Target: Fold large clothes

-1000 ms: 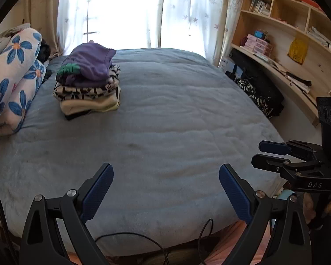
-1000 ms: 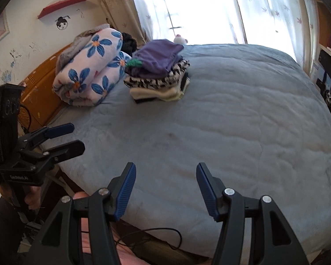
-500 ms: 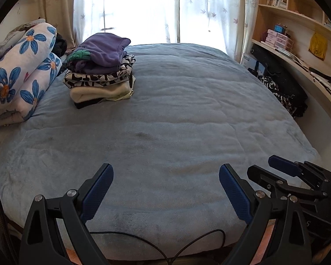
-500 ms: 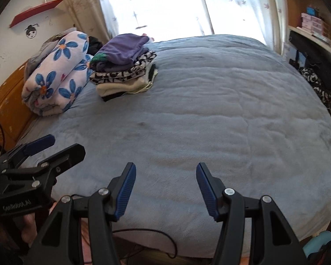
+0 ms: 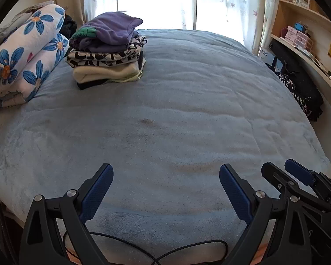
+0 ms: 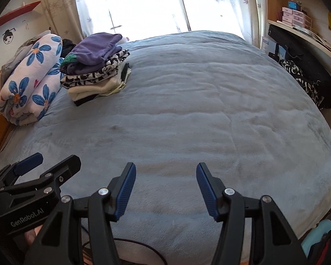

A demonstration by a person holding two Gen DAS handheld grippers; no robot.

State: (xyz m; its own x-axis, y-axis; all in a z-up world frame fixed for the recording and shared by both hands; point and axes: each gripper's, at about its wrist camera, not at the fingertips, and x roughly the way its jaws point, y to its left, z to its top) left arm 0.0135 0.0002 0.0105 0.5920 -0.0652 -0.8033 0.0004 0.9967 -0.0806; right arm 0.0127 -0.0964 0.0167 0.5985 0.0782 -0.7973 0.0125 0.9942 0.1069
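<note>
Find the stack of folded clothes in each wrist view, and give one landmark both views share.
Left wrist: the stack of folded clothes sits upper left on the blue blanket, right of the flowered quilt.
Right wrist: the stack is upper left, again right of the quilt.
Shared landmark: the bright window behind the bed.

Your left wrist camera sits low at the near edge of the bed (image 5: 165, 101), looking along its fingers and tilted down across the blanket toward the window (image 5: 156, 0). Your right wrist camera looks the same way from just beside it. Both views share the bed, the clothes stack (image 5: 108, 48) (image 6: 94, 66), the floral quilt (image 5: 26, 59) (image 6: 31, 79) and the shelves (image 5: 309, 28). Each view catches the other gripper at its edge.
</note>
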